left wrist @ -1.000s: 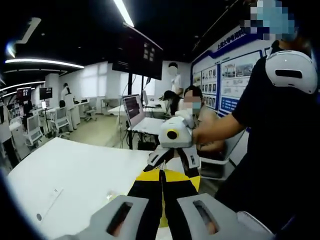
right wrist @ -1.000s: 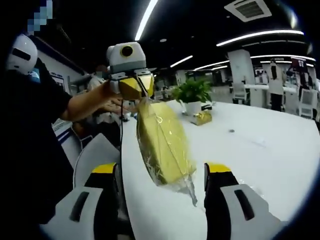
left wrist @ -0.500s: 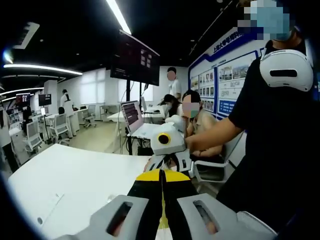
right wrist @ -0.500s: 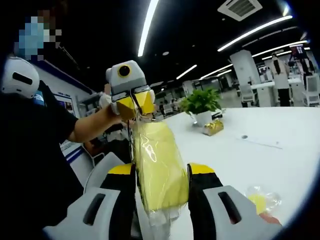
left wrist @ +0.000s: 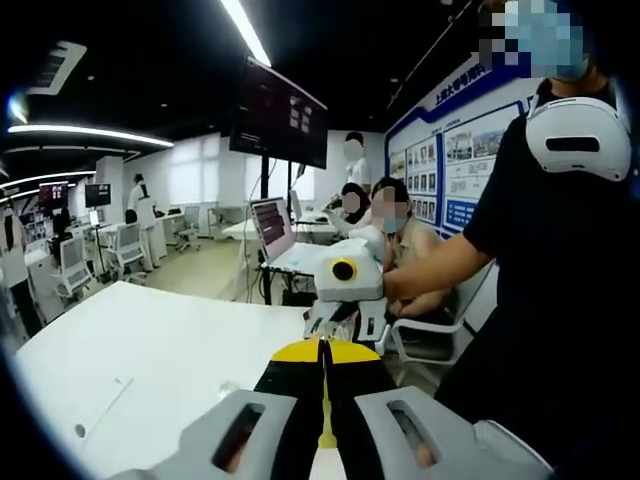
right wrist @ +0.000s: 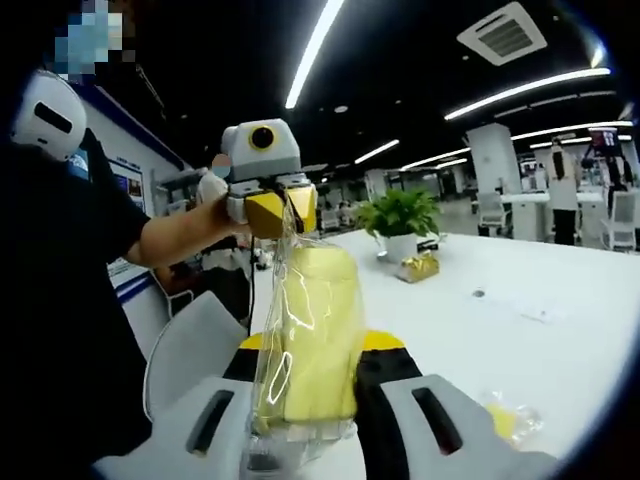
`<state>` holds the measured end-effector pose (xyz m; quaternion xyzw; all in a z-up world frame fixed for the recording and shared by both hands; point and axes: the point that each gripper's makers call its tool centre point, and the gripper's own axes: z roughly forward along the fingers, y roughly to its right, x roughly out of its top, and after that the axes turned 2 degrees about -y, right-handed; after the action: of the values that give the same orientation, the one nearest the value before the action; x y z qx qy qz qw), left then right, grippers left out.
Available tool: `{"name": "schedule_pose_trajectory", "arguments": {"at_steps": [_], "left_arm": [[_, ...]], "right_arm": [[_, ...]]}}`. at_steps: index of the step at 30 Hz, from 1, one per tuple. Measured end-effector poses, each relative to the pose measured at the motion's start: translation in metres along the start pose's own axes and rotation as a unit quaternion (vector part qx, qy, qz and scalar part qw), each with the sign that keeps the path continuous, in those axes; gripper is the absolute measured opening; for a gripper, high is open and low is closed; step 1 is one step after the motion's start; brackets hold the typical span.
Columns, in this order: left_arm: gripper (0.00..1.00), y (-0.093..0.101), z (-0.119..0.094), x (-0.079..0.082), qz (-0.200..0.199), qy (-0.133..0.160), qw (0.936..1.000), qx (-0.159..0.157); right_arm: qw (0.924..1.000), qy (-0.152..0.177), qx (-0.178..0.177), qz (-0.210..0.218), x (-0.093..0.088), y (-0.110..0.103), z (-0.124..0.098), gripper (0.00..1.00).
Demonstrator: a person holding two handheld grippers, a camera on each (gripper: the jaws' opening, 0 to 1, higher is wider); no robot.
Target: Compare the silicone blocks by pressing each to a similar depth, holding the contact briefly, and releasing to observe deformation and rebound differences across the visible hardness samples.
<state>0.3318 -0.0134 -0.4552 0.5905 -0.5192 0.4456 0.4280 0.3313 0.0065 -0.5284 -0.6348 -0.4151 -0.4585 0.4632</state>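
Above the white surface (right wrist: 560,300), your right hand-held gripper (right wrist: 305,375) squeezes a bagged yellow silicone block (right wrist: 310,335) while your left hand-held gripper (right wrist: 283,212) pinches the wrap's top. Expect soft give and slick film; grip the flat faces.

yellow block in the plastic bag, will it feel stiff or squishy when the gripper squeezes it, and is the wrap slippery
The yellow block probably gives a little: the right gripper clamps its sides, yet its edges look nearly straight. The glossy plastic bag is likely slippery and floppy; it hangs creased from the left gripper, which pinches its top.
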Motion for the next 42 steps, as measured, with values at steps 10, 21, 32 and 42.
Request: {"name": "schedule_pose_trajectory", "arguments": {"at_steps": [10,21,32,42], "left_arm": [[0.0,0.002,0.0,-0.001,-0.001,-0.008,0.9999,0.009],[0.0,0.005,0.003,-0.002,-0.017,-0.006,0.9997,0.018],[0.0,0.005,0.004,-0.001,-0.023,-0.014,0.9995,0.02],[0.0,0.0,0.012,-0.002,-0.014,-0.015,0.9995,0.024]], "right_arm": [[0.9998,-0.014,0.017,0.002,-0.001,-0.005,-0.001,0.1],[0.9995,-0.021,0.022,-0.002,-0.004,-0.007,-0.005,0.1],[0.9993,-0.023,0.029,-0.005,-0.003,-0.005,-0.007,0.12],[0.9968,-0.062,-0.013,-0.049,-0.013,0.018,-0.007,0.25]]}}
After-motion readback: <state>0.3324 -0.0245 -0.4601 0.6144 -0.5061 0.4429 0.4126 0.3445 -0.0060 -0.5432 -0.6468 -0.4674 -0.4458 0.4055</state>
